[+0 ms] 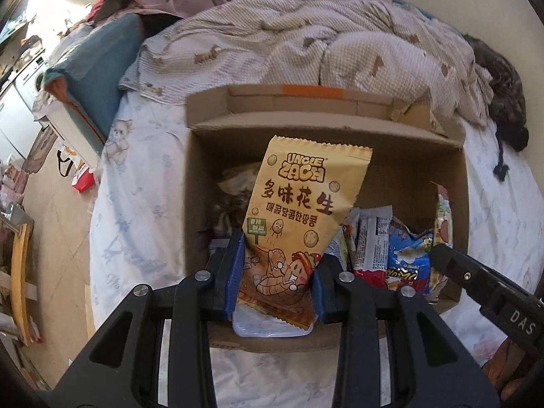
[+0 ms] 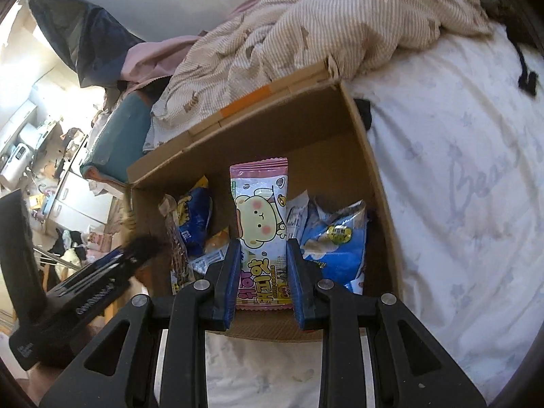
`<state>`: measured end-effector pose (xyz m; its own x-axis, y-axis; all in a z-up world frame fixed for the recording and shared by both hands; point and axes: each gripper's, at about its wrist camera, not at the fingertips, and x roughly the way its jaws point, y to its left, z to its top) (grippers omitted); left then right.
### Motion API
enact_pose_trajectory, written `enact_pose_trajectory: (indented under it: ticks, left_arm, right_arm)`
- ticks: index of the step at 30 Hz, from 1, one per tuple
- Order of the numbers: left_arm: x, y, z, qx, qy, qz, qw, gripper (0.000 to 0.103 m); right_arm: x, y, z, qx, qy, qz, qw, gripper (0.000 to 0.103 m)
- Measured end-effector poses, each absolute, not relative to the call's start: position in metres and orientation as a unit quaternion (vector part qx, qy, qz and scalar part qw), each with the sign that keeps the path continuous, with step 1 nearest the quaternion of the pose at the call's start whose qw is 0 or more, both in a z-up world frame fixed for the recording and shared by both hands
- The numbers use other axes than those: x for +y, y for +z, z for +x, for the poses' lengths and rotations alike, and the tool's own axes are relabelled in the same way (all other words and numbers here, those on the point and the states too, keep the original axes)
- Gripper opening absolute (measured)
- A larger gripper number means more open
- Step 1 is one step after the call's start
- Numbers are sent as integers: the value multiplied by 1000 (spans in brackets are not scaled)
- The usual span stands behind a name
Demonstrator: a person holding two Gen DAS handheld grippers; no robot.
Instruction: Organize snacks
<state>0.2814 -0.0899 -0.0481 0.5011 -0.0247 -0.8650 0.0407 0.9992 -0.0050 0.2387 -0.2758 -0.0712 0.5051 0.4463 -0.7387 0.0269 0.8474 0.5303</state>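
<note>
My left gripper [image 1: 279,258] is shut on a yellow peanut snack bag [image 1: 302,204], held upright over the open cardboard box [image 1: 326,129] on the bed. My right gripper [image 2: 261,265] is shut on a pink-and-white snack pack with a cartoon bear [image 2: 260,217], also over the box [image 2: 357,142]. Inside the box lie several snacks: a blue chip bag [image 2: 340,241], a dark blue pack [image 2: 193,217], and red and blue packs [image 1: 404,258]. The right gripper's body [image 1: 482,282] shows at the right edge of the left wrist view. The left gripper's body [image 2: 78,292] appears blurred at the left of the right wrist view.
The box sits on a white printed bedsheet [image 2: 459,187]. A crumpled striped blanket [image 1: 323,44] lies behind it, with a teal pillow [image 1: 98,68] at the left and a dark garment [image 1: 503,95] at the far right. The floor at left [image 1: 51,204] is cluttered.
</note>
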Motion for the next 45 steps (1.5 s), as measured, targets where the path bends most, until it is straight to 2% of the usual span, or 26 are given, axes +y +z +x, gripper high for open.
enact_pose_trajectory:
  ticks: [13,14,15,16,17,18,20,24,26,30,35,43,45]
  left_arm:
    - [-102,-54,287,506,-16,20,862,33]
    - [-101,-53,287,508,-22,11,861,41]
    - [-101,-52,285,509,-27,6,861,54]
    - [-101,-50,284,506,-28,7,862,61]
    - [-101,-48,281,499,-26,9,866,72]
    - [-100,-44,277,490,-23,13,872,78]
    - [-98,-38,273,479,-24,16,877,82]
    - [-88,-26,263,463,-28,12,886,83]
    - [-78,-17,257,446,-22,5,895,83]
    - [-61,-2,241,424,-17,2,905,83]
    - [-43,3,217,413,-12,4,911,83]
    - [-5,-5,174,423,28,-21,905,87]
    - [6,-1,153,410,36,-28,911,95]
  right_arm:
    - [-274,-75,244,482,135,277,821,30]
    - [-275,-75,244,479,135,278,821,32]
    - [-276,-74,243,478,134,280,822,33]
    - [-277,-74,244,477,134,281,822,39]
    - [-278,-73,243,475,134,284,822,50]
    - [-280,-72,243,472,134,286,823,56]
    - [-283,-68,241,463,130,290,827,75]
    - [-285,-59,236,451,124,281,838,78]
    - [-285,-52,232,444,119,270,846,84]
    - [-287,-38,217,428,101,250,862,88]
    - [-293,-23,192,408,87,243,876,101]
    - [-298,-20,152,403,58,223,885,103]
    - [-296,-20,139,403,54,213,888,103]
